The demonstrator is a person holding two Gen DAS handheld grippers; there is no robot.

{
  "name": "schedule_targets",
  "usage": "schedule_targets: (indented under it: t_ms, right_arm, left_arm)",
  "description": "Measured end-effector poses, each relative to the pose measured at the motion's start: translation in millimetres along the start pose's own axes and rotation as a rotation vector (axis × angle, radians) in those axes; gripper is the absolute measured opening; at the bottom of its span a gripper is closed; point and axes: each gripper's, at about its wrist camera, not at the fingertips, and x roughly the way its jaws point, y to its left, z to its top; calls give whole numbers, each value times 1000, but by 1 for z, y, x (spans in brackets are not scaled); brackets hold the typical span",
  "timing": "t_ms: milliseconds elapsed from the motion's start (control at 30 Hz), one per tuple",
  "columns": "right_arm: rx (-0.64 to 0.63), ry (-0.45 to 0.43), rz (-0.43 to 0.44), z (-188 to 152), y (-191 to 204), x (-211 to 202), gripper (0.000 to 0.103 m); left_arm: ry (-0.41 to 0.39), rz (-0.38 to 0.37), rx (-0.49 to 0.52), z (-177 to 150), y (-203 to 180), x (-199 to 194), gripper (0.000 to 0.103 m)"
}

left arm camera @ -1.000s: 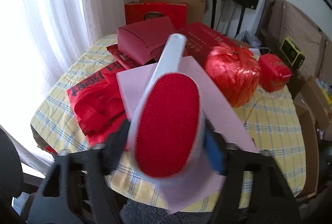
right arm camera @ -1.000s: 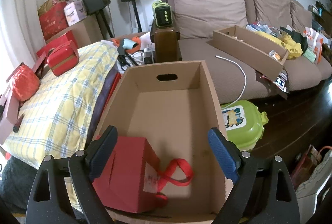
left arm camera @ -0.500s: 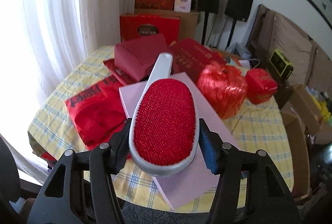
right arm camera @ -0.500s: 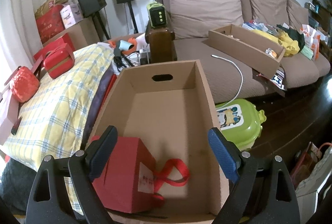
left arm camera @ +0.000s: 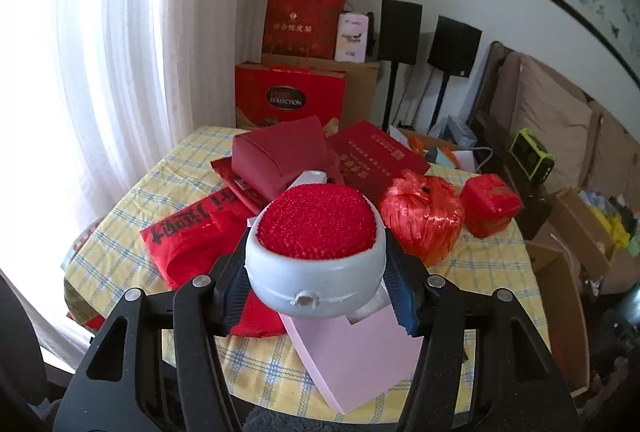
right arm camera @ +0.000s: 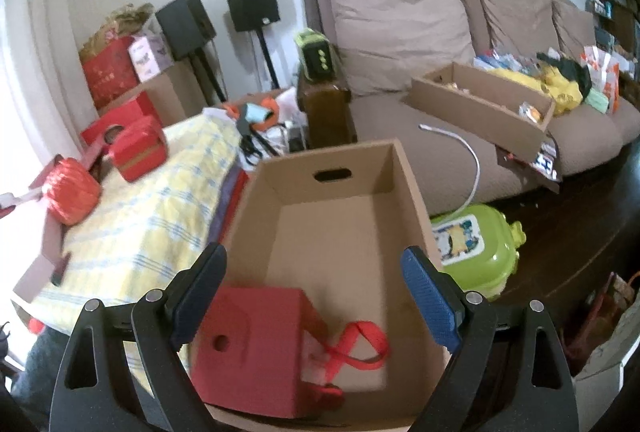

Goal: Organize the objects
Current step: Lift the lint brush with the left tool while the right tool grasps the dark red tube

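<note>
Left tool [left arm camera: 316, 290] grips grey lint brush [left arm camera: 316, 252] by its head, red bristle pad up, lower centre of frame, raised above pink box [left arm camera: 360, 348] on yellow-checked worktop [left arm camera: 488, 272]. Red raffia ball [left arm camera: 422, 220] and red gift box [left arm camera: 490, 210] sit right of centre. Right tool [right arm camera: 316, 292] gapes wide, nothing between pads, over cardboard box [right arm camera: 340, 224]; red gift bag [right arm camera: 252, 348] lies inside at lower left.

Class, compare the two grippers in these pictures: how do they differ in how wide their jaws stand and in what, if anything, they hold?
The left gripper is clamped on a red lint brush; the right gripper holds nothing. The left's jaws stand narrower, the right's wide apart. The left is over the table, the right over the cardboard box. Both have black frames and blue pads.
</note>
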Motion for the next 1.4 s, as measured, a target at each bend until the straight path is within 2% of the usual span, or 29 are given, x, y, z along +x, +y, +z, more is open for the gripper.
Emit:
schedule_targets:
  t_ms: [67,233,300,400,467,533,667,733,900,1167,1267,1367,1400]
  right_arm:
    - [-31,-3,23,4,17,-5,90]
    - [-213,-21,50,9,86,-21,90]
    - [-260,-21,94,8,111,-26,90]
    - [-278,40,238,4,145,-23,89]
    - [-296,58,276,1,165,-18,88]
    - [-351,81,292,-3,188,-11,79]
    - [-429,160,314,-11,226,12,70]
    - [-461,205,335,-17,241,28,55]
    - [-579,281,345,-40,278,57,45]
    - [-623,258,377,-49,305,62,44]
    - [-643,248,367,-52,313,64,39]
    - [-640,240,358,-50,313,67,32]
    - [-631,235,350,-49,311,67,18]
  left_arm:
    - [23,-15,-6,-3,2,4,56]
    - [74,-33,-8,-9,5,12,56]
    - [101,-43,-2,-12,4,15,56]
    - [147,-51,23,-17,1,24,56]
    - [166,-54,25,-19,0,26,56]
    - [184,-58,28,-21,0,29,56]
    - [214,-63,34,-25,0,34,56]
    - [222,-55,41,-26,0,37,56]
    - [216,-48,70,-28,-4,37,59]
    - [213,-49,91,-28,-7,38,64]
    - [213,-50,93,-29,-7,38,66]
    - [233,-52,95,-29,-7,41,74]
    - [248,-59,87,-30,-6,43,75]
